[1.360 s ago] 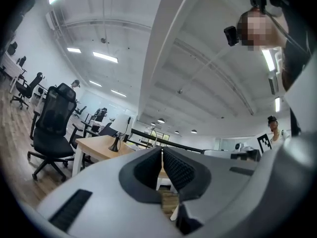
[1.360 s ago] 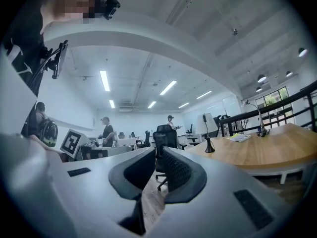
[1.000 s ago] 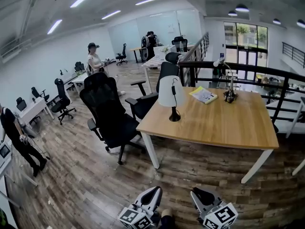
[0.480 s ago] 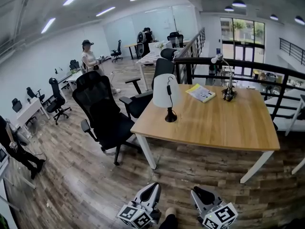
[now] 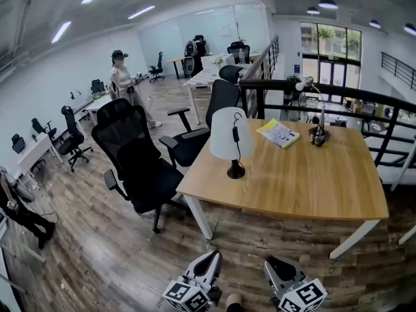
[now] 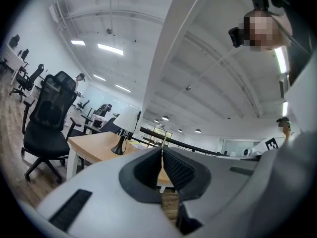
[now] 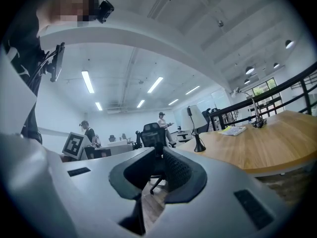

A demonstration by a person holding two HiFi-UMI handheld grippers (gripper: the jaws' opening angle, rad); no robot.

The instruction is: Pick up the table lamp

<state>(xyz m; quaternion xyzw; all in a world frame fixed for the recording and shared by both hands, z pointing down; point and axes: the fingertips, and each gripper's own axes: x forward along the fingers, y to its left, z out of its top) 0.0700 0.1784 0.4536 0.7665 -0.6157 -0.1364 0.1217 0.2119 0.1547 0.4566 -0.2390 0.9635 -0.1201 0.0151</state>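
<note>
The table lamp (image 5: 231,137), with a white shade and a black stem and base, stands near the left front corner of the wooden desk (image 5: 305,181). It also shows far off as the lamp (image 6: 125,125) in the left gripper view and the lamp (image 7: 196,124) in the right gripper view. My left gripper (image 5: 209,260) and right gripper (image 5: 275,265) sit at the bottom of the head view, well short of the desk. Both have their jaws shut with nothing between them. The left gripper (image 6: 162,150) and the right gripper (image 7: 159,152) point level towards the room.
A black office chair (image 5: 133,155) stands left of the desk, a second chair (image 5: 207,119) behind it. A yellow booklet (image 5: 277,132) and a small desk-arm lamp (image 5: 318,119) lie at the desk's far side by a black railing (image 5: 338,96). People stand further back on the wooden floor (image 5: 97,252).
The view has closed in on the desk: lamp and desk look slightly larger and nearer. Both grippers stay shut at the bottom edge.
</note>
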